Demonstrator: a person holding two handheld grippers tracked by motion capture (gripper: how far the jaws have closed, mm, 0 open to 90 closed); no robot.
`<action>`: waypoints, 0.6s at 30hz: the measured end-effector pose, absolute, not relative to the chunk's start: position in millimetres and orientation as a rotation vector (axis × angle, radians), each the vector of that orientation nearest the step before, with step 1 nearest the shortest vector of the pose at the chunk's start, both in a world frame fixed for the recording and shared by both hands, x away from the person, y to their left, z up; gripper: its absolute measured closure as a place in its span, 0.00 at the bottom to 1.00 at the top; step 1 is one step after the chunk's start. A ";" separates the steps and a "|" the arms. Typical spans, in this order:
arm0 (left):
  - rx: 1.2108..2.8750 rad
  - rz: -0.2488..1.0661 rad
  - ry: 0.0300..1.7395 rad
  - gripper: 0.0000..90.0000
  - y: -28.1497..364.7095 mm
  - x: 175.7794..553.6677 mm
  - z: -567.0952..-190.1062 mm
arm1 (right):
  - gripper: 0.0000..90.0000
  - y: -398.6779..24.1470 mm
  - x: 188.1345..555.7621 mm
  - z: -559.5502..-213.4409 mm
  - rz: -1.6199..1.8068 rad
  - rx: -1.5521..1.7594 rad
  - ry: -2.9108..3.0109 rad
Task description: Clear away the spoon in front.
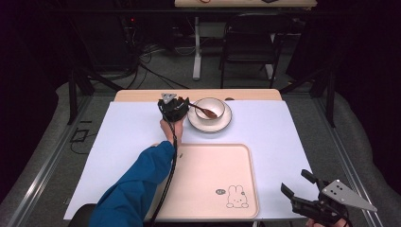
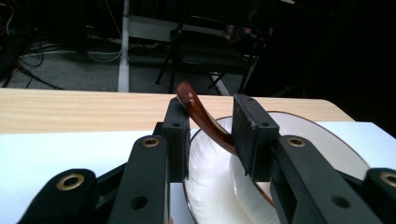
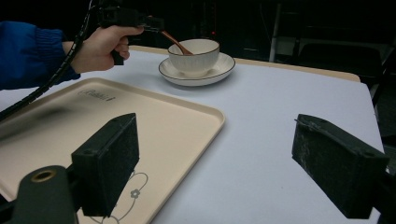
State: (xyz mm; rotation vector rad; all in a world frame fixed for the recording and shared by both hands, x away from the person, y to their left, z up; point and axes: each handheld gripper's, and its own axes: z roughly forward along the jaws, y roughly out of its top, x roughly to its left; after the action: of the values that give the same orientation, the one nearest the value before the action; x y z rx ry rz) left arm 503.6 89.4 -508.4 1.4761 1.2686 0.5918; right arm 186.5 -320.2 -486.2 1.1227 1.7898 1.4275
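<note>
Between the left gripper's (image 2: 208, 140) jaws sat the spoon (image 2: 205, 120) handle, pads closed to it but contact unclear. Spoon axis slanted up from the bowl (image 1: 210, 109) toward the gripper, bowl end just ahead. Right gripper (image 1: 299, 190) idled open, well apart, beside the tray (image 1: 208, 198).

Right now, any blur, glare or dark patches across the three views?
High view: table lit, surroundings near black, tray sharp. Left gripper view: near claw soft, spoon handle carries a small glint. Right gripper view: near pads blurred, bowl crisp, background dark.
</note>
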 end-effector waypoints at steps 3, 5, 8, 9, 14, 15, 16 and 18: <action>1.503 0.598 1.250 0.76 86.9 503.2 -502.8 | 0.16 -320.2 186.5 -486.2 1.428 1.123 1.790; 1.512 0.595 1.226 0.78 85.8 502.4 -499.3 | 0.16 -320.2 186.4 -486.2 1.427 1.122 1.790; 1.514 0.597 1.190 0.80 83.2 500.2 -494.6 | 0.16 -320.3 186.4 -486.2 1.429 1.124 1.789; 1.510 0.597 1.180 0.81 82.1 499.8 -493.5 | 0.16 -320.3 186.4 -486.2 1.428 1.123 1.790; 1.500 0.565 1.142 0.86 79.6 499.2 -487.9 | 0.16 -320.3 186.4 -486.2 1.428 1.124 1.788; 1.499 0.566 1.135 0.87 78.8 499.2 -486.9 | 0.16 -320.4 186.3 -486.2 1.428 1.123 1.788; 1.500 0.559 1.128 0.87 78.1 499.2 -485.9 | 0.16 -320.4 186.3 -486.2 1.428 1.122 1.788; 1.505 0.542 1.112 0.89 77.9 499.6 -483.4 | 0.16 -320.5 186.4 -486.3 1.430 1.123 1.787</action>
State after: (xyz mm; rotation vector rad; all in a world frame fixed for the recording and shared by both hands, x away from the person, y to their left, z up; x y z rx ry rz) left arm 499.6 77.9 -483.4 1.5053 1.1123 0.5421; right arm 186.4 -320.5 -486.3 1.1234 1.7875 1.4299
